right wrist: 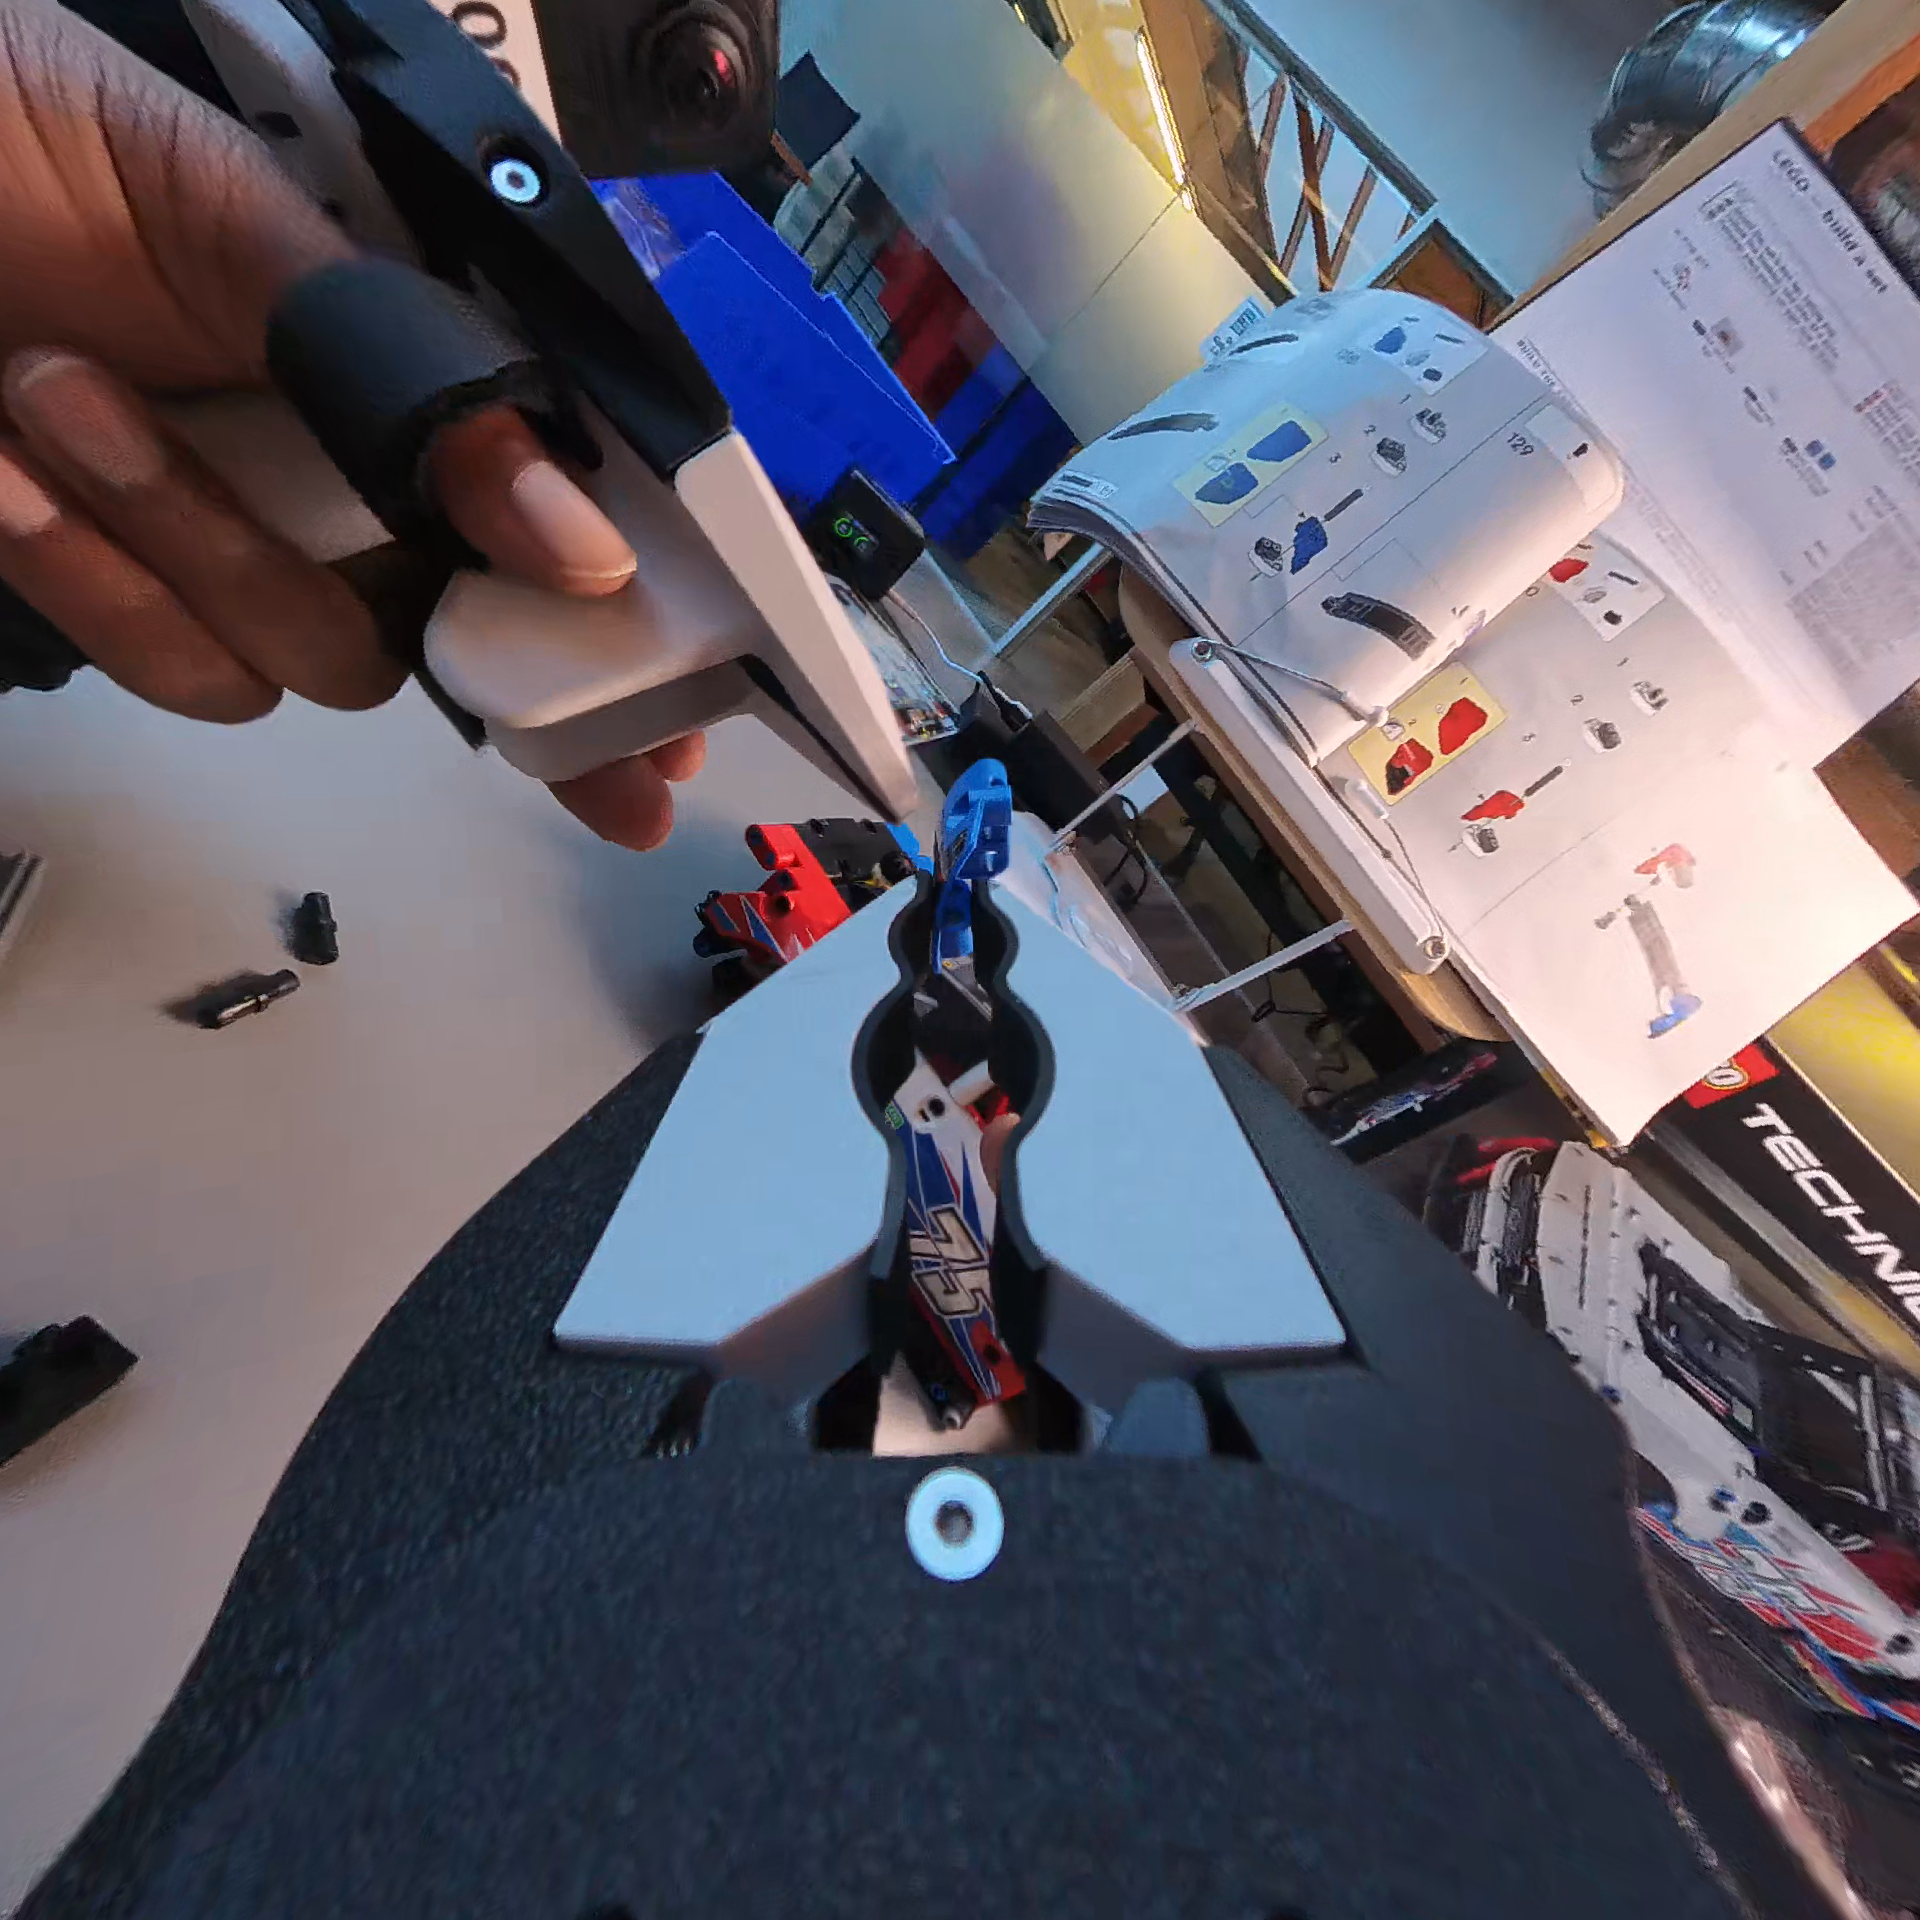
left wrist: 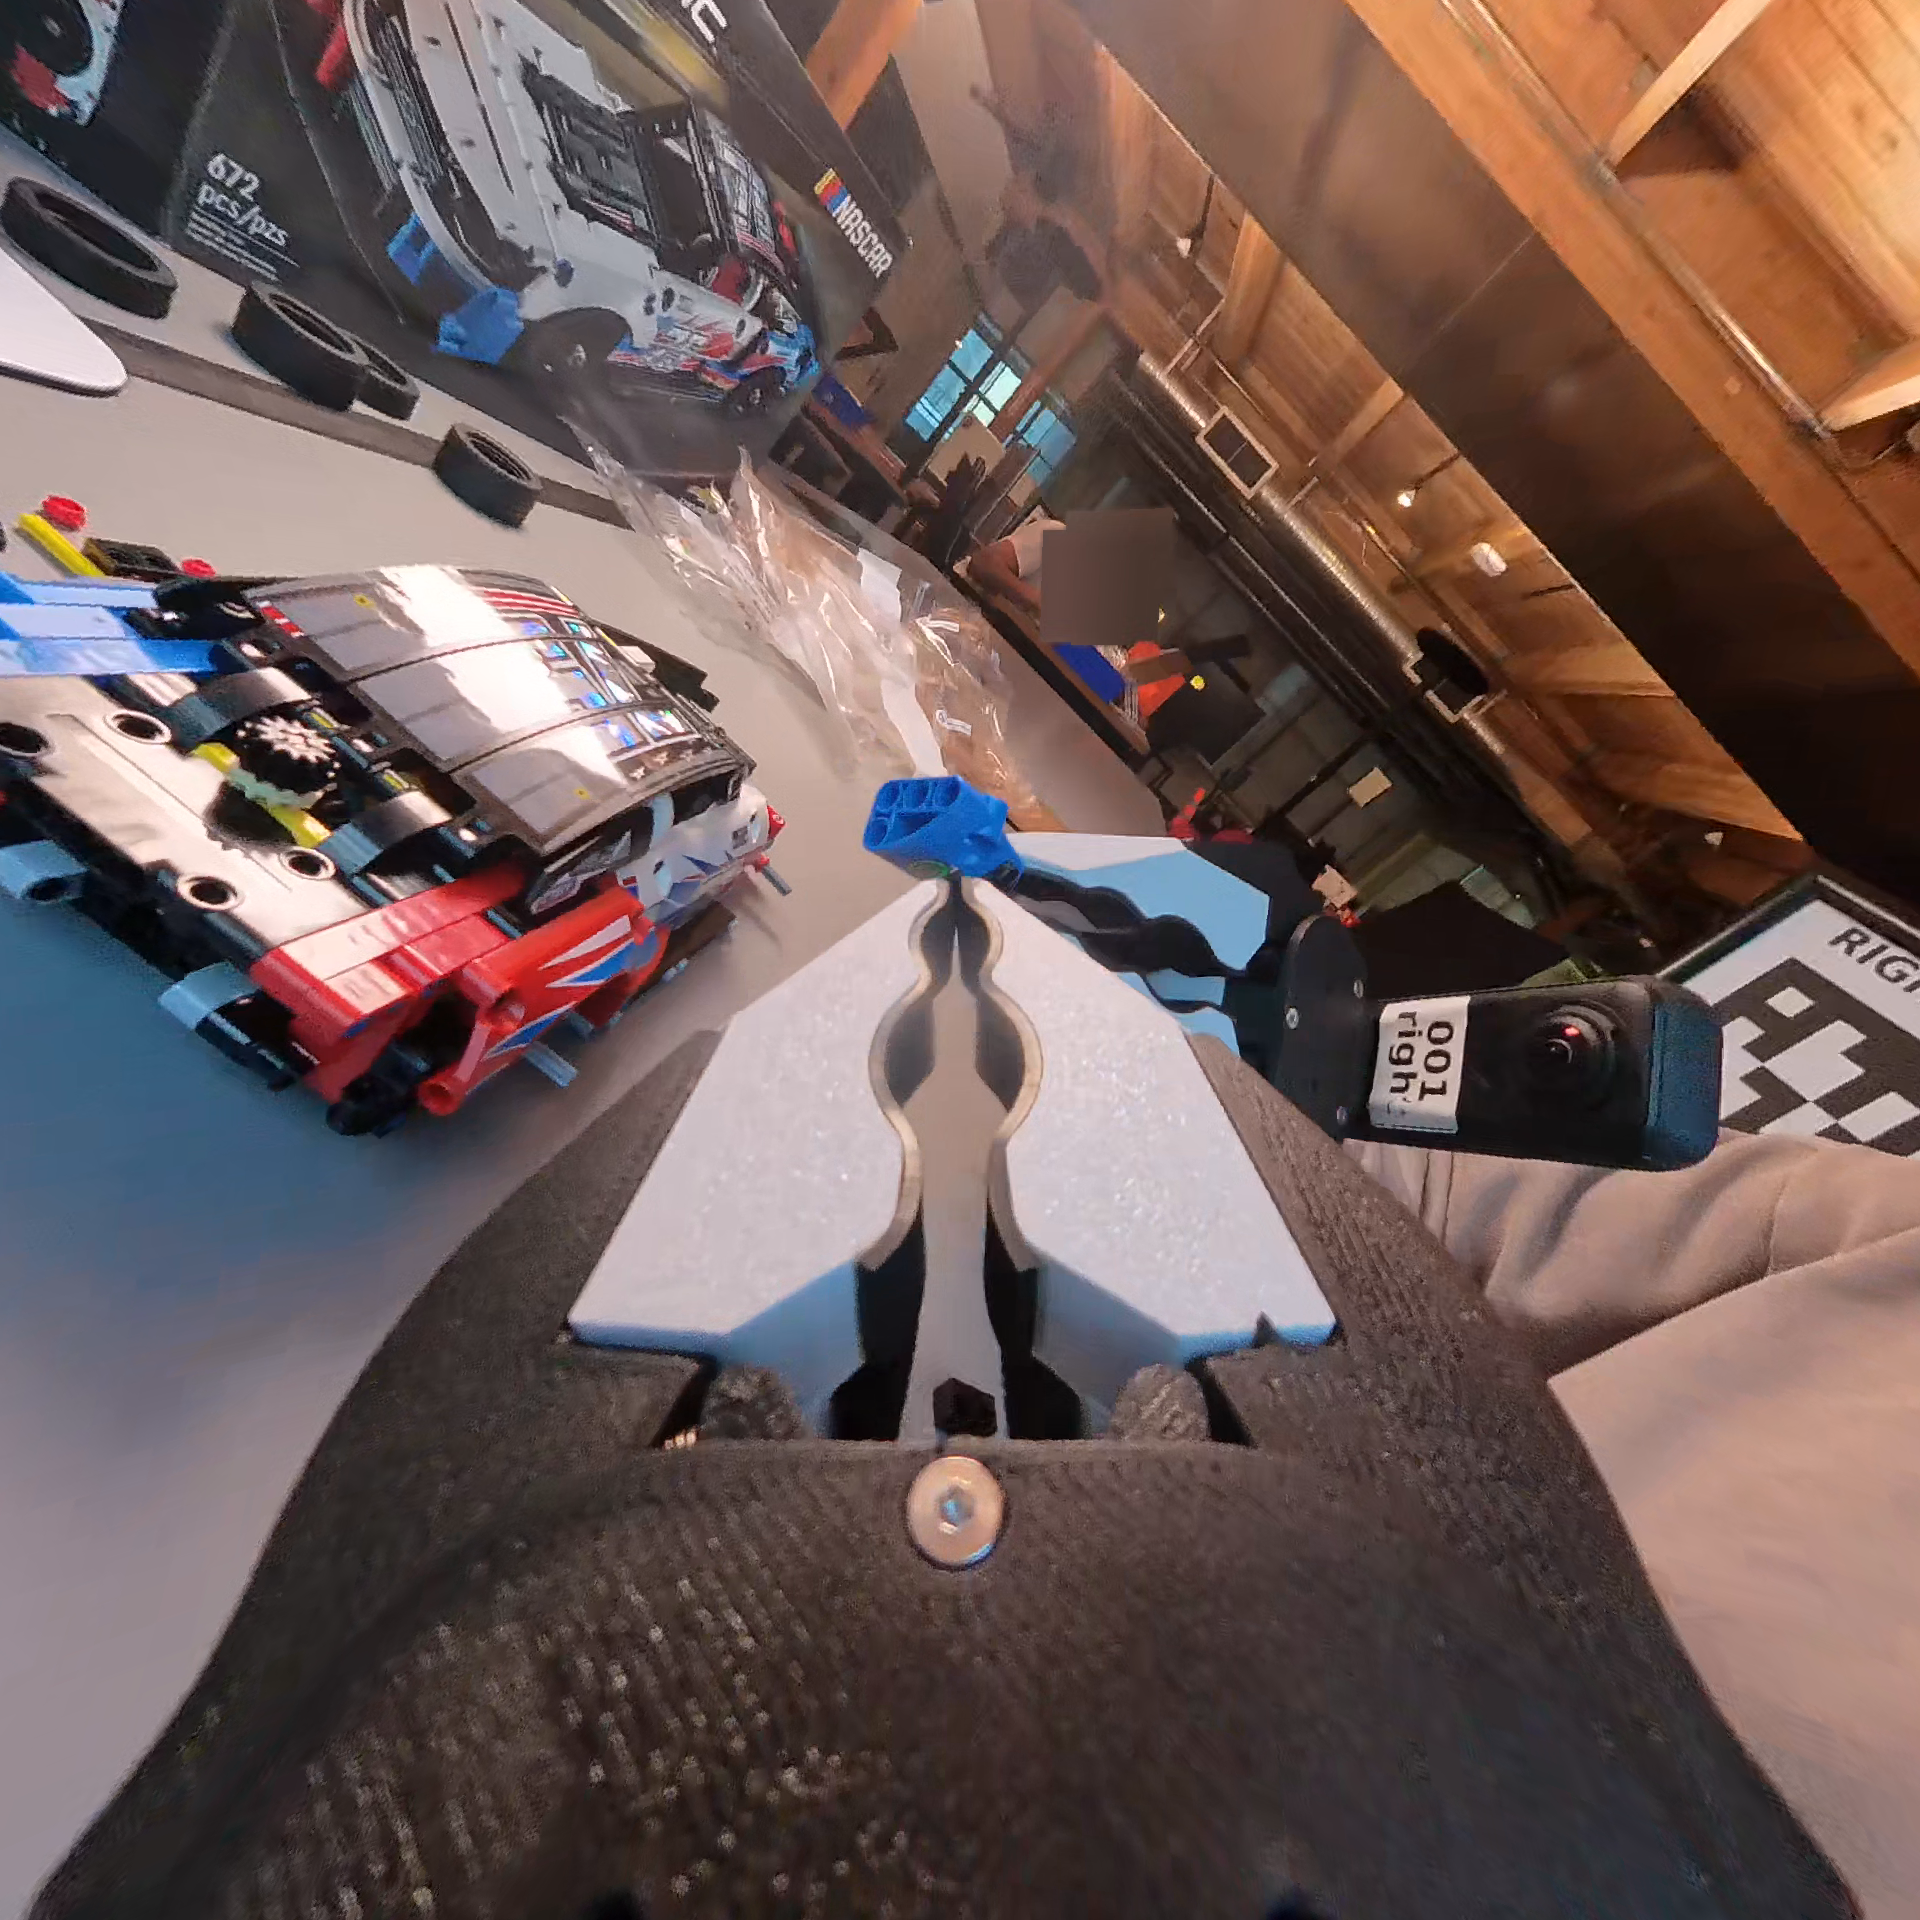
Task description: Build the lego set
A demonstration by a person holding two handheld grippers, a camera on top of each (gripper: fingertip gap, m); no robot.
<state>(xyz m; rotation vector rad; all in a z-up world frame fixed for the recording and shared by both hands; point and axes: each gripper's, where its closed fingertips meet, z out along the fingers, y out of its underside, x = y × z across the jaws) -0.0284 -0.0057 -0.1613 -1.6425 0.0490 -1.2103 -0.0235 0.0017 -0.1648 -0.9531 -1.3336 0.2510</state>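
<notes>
While both claws met above the desk, the left claw was clamped on a small blue brick, and the right claw pinched the same blue piece from its side. Beyond, the half-built car lay on the desk, loose tyres before the set's box.

Beyond the tongs we see a grey tabletop, wooden ceiling beams upper right, metal ducting, bright windows far ahead, blue storage bins behind.
</notes>
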